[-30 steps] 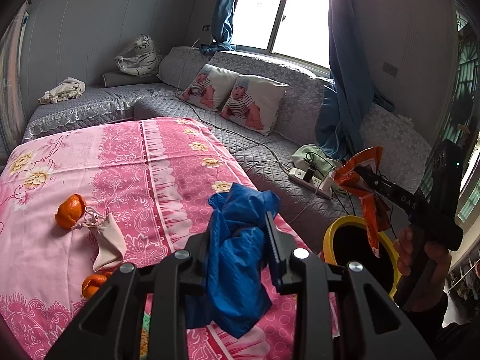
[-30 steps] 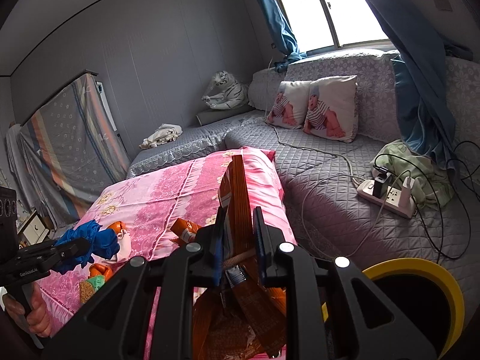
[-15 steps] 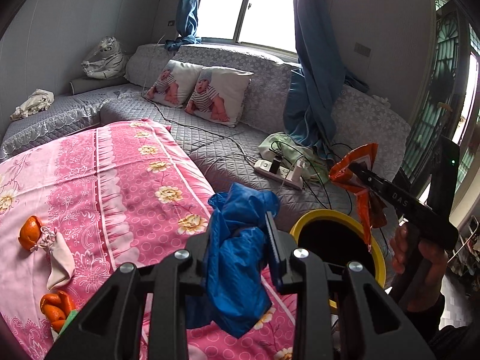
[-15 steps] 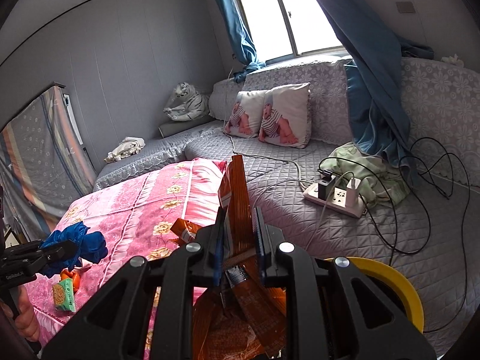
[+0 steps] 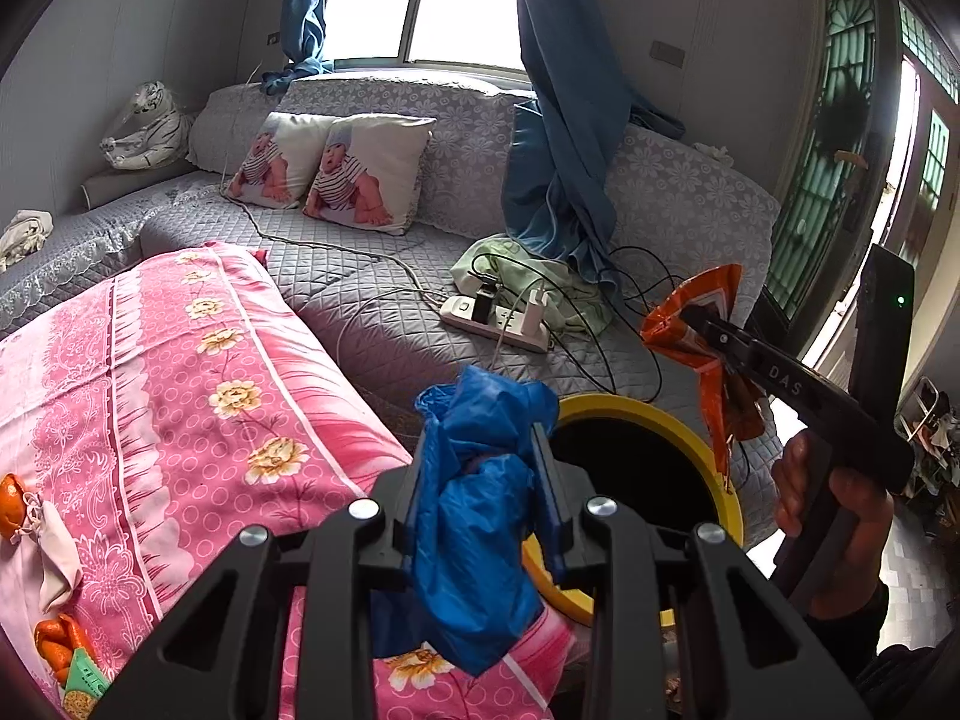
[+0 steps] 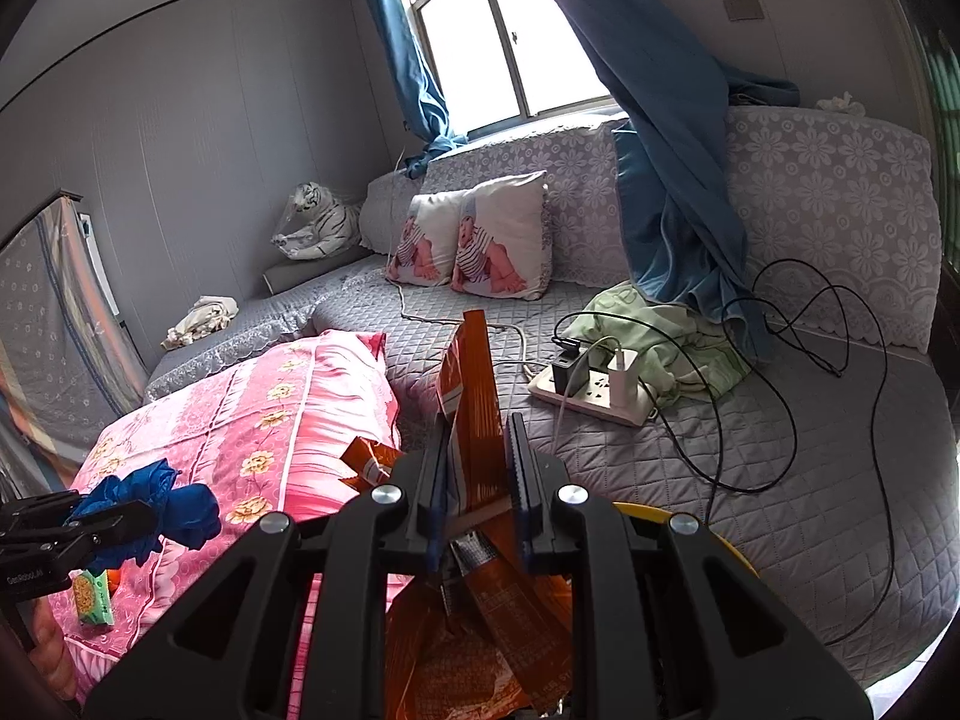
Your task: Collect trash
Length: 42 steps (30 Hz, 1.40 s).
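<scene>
My left gripper (image 5: pixel 480 450) is shut on a crumpled blue plastic bag (image 5: pixel 480 516) and holds it at the near left rim of the yellow bin (image 5: pixel 654 414). My right gripper (image 6: pixel 477 438) is shut on an orange snack wrapper (image 6: pixel 471 396); in the left wrist view it (image 5: pixel 687 315) holds the wrapper (image 5: pixel 696 324) above the bin's right rim. The bin's rim shows low in the right wrist view (image 6: pixel 729 546). The left gripper with the blue bag (image 6: pixel 156 498) shows at the left there.
Orange peels (image 5: pixel 12 507), a beige pouch (image 5: pixel 54 558) and a green packet (image 6: pixel 93 597) lie on the pink bedspread (image 5: pixel 180 390). A power strip (image 5: pixel 498 318) with cables lies on the grey sofa (image 6: pixel 780 480) behind the bin.
Both grippers have swung right from the pink bed toward the yellow bin, each still holding its item. The bin now fills more of the left wrist view.
</scene>
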{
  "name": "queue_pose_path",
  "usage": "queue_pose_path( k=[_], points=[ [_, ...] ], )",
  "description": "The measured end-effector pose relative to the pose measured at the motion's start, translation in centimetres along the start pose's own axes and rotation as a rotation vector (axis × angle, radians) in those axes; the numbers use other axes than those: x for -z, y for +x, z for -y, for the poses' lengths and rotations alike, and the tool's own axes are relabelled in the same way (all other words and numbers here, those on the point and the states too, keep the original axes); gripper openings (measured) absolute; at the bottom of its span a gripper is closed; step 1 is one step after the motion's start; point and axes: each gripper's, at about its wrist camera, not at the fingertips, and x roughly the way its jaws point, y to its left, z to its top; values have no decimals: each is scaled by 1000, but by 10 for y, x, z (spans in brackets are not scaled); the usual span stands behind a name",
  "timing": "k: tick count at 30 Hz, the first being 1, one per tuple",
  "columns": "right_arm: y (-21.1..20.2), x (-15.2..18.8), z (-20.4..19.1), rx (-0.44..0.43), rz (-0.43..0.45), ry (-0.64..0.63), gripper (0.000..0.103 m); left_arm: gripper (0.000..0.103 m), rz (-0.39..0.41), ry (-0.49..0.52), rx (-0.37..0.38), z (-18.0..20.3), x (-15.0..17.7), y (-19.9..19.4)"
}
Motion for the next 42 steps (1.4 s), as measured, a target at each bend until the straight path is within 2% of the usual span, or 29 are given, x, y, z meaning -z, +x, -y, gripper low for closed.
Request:
queue_pose_path(
  k=[11, 31, 42],
  points=[
    [-10, 3, 26, 58, 8, 30, 17, 28, -23, 54, 40, 36, -5, 19],
    [-12, 17, 49, 139, -8, 49, 17, 28, -51, 136, 83, 83, -9, 47],
    [-2, 26, 65, 185, -42, 80, 17, 28, -105, 122, 151, 95, -3, 79]
  ],
)
